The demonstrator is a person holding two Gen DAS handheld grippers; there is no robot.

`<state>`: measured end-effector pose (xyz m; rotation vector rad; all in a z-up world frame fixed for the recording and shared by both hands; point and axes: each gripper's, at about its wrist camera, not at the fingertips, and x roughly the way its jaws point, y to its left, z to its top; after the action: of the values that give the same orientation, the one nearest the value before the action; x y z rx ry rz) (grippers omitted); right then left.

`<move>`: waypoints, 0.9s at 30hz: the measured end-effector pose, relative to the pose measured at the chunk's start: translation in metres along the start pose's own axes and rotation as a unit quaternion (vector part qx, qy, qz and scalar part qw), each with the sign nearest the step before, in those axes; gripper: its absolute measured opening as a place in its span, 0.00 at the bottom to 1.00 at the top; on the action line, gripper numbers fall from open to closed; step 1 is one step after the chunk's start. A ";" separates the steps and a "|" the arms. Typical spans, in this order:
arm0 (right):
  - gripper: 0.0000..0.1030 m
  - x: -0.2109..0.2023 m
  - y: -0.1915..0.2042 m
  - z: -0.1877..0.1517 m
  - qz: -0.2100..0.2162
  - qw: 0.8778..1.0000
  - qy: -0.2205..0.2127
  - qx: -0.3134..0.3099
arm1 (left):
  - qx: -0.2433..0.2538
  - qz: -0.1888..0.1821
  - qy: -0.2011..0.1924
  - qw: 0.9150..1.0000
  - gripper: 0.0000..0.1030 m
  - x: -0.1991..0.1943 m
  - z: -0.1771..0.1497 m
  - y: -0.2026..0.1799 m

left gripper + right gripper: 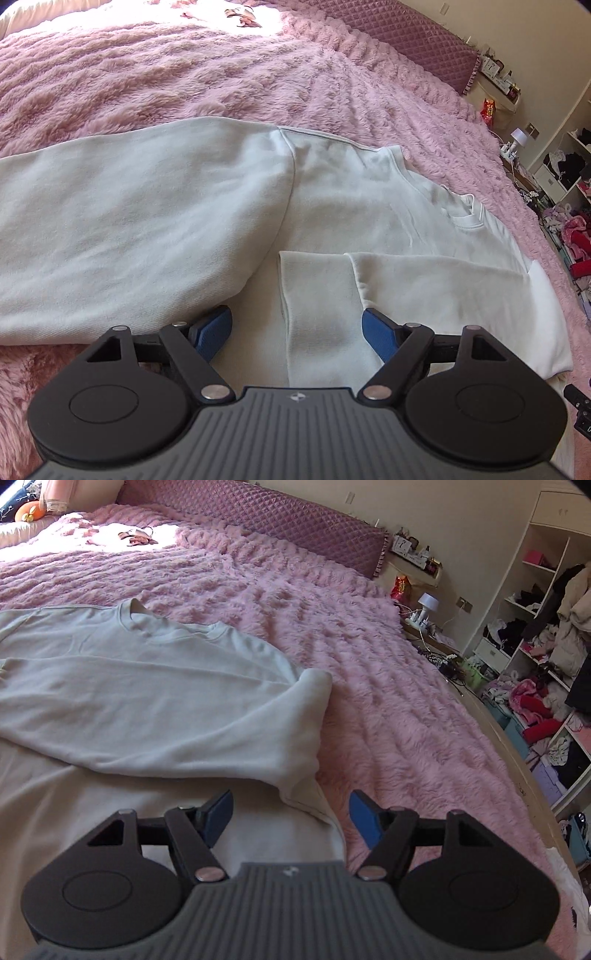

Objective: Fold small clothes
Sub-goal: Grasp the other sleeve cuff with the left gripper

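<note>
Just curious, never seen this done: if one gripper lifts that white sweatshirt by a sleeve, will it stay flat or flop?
Probably flop: the white sweatshirt already drapes in soft folds. It looks thickish, so likely some weight. The fluffy pink blanket may drag on it.

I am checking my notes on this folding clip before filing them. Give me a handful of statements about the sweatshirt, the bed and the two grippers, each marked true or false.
1. The white sweatshirt lies on a pink fluffy blanket. True.
2. The left gripper is clamped on a sleeve. False: its jaws stand open, with a ribbed cuff lying between them.
3. The right gripper is open. True.
4. Both sleeves stretch straight out to the sides. False: the right sleeve is folded across the body.
5. The headboard is green. False: it is quilted purple.
</note>
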<state>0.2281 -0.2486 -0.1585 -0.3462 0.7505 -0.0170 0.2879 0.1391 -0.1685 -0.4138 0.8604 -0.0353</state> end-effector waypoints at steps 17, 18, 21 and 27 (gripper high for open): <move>0.64 0.016 0.015 -0.006 -0.057 0.998 -0.013 -0.027 | -0.058 -0.133 -0.103 0.984 0.05 -0.041 0.031 -0.005; 0.64 0.018 0.017 -0.006 -0.063 0.997 -0.019 -0.037 | -0.063 -0.138 -0.118 0.981 0.05 -0.048 0.034 -0.003; 0.54 0.029 0.023 -0.007 -0.066 0.996 -0.025 -0.061 | -0.073 -0.113 -0.144 0.980 0.05 -0.055 0.040 0.004; 0.06 0.046 0.027 -0.010 -0.061 0.996 -0.030 -0.061 | -0.107 -0.067 -0.080 0.989 0.05 -0.017 0.032 0.033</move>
<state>0.2526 -0.2326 -0.2041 -0.5069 0.6709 -0.0762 0.2957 0.1840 -0.1496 -0.6669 0.6787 -0.0333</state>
